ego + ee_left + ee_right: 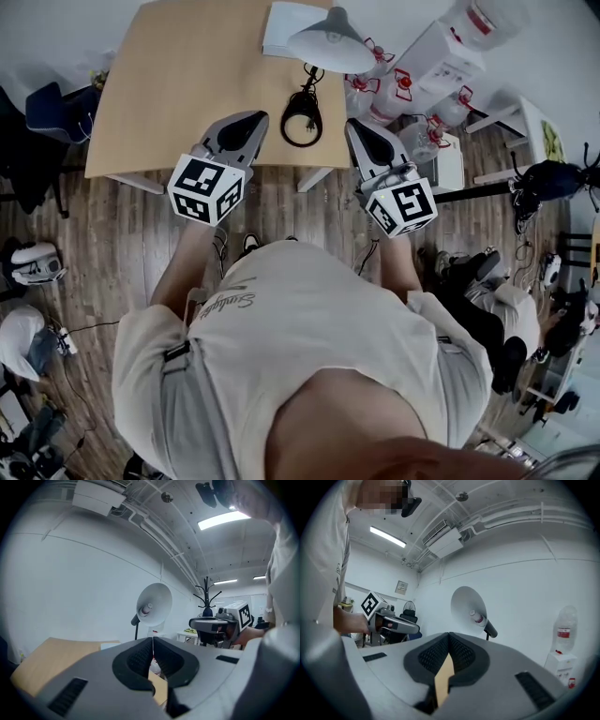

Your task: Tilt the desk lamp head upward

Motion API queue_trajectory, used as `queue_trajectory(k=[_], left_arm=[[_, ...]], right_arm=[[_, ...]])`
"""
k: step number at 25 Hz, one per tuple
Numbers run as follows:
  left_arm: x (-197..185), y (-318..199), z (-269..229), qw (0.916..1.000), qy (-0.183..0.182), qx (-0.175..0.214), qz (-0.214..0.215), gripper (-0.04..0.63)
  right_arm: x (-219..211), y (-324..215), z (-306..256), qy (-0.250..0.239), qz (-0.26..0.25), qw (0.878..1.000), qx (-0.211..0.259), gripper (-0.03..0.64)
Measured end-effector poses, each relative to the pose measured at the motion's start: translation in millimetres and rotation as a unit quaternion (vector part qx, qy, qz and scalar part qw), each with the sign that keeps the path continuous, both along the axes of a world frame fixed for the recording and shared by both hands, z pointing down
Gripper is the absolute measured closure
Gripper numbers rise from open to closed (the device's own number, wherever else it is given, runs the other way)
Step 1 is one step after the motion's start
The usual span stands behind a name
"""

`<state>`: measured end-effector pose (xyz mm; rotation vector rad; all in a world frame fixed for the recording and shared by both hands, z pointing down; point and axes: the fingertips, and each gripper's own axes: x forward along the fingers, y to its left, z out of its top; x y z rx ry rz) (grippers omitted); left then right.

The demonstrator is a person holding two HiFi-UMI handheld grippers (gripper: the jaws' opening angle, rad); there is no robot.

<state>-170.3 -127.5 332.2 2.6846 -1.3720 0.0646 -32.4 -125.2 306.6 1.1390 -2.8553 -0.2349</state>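
Grey plastic jaws of the left gripper [246,127] meet at the tips with nothing between them, above the near edge of the pale wooden table [169,84]. At its 3 o'clock, the right gripper [364,131] is likewise closed and empty. Between them, toward 12 o'clock, lies a coiled black cord [302,117]. Farther on, at the table's far edge, stands the white cone-shaded desk lamp [330,42], apart from both grippers, its open shade turned toward them.
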Motion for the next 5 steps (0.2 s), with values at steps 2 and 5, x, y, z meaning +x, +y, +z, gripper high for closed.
queue_trajectory(k=[2,5], left_arm=[[0,-5,-4,1.0000,0.001,0.007,0.004,0.580],[2,-14,-8,0.9998,0.001,0.016,0.009,0.580]], right_arm=[[-2,-2,-2,0.007,0.001,1.000,0.006,0.621],[-3,-10,-4,0.018,0.005,1.000,0.015,0.621]])
